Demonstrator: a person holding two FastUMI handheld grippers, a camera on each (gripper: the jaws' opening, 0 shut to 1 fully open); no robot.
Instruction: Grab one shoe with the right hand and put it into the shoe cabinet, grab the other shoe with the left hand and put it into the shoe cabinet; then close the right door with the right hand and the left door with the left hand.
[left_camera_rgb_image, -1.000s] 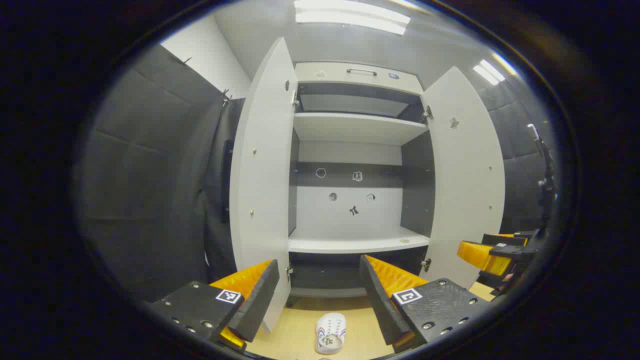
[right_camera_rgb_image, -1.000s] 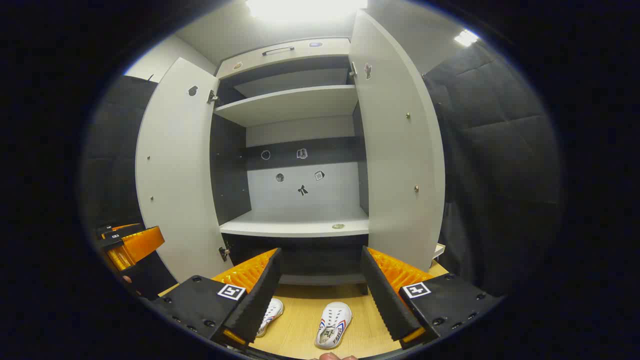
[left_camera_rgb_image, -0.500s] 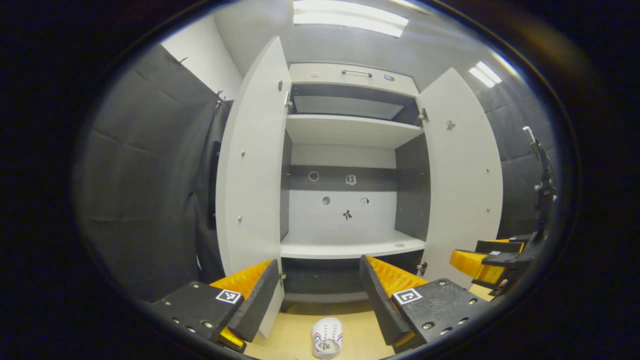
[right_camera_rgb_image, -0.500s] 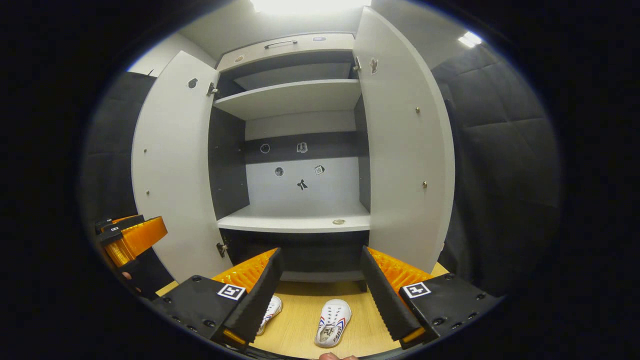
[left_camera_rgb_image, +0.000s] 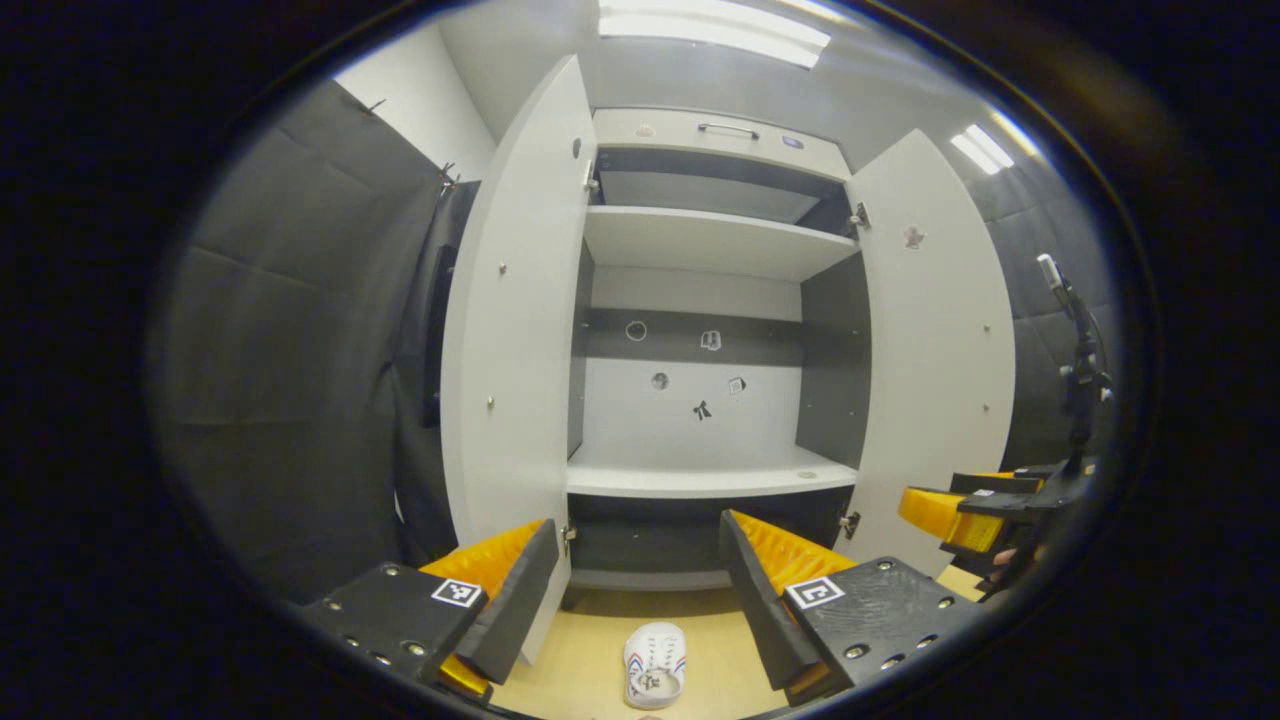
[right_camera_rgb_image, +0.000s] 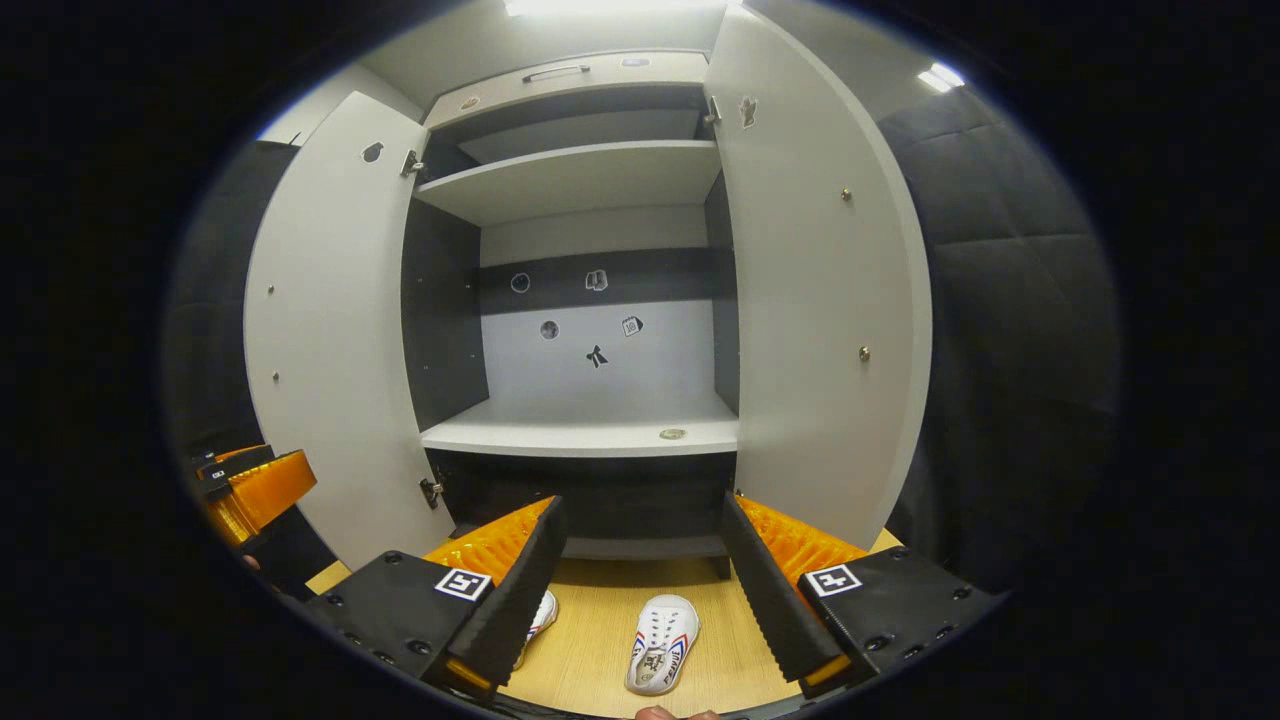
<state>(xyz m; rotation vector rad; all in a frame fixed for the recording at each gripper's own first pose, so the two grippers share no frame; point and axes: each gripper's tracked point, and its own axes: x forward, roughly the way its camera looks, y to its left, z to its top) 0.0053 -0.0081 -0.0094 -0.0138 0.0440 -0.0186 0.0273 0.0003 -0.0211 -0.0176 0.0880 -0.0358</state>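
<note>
Two shoes lie on the wooden floor in front of the open shoe cabinet (right_camera_rgb_image: 585, 440): one shoe (right_camera_rgb_image: 662, 630) is seen between the fingers of the right tongs (right_camera_rgb_image: 640, 585), the other shoe (right_camera_rgb_image: 541, 612) is half hidden behind that tool's left finger. In the left gripper view a single shoe (left_camera_rgb_image: 655, 665) is framed below the left tongs (left_camera_rgb_image: 635, 590). Both tongs are held apart and empty. Compared with a second ago, the cabinet has grown slightly larger and the shoes have slid a little lower in the right gripper view, so a slow approach is judged to be under way. Nothing has been grasped yet. The left door (left_camera_rgb_image: 510, 340) and right door (right_camera_rgb_image: 815, 300) are wide open, and the middle shelf is bare.
</note>
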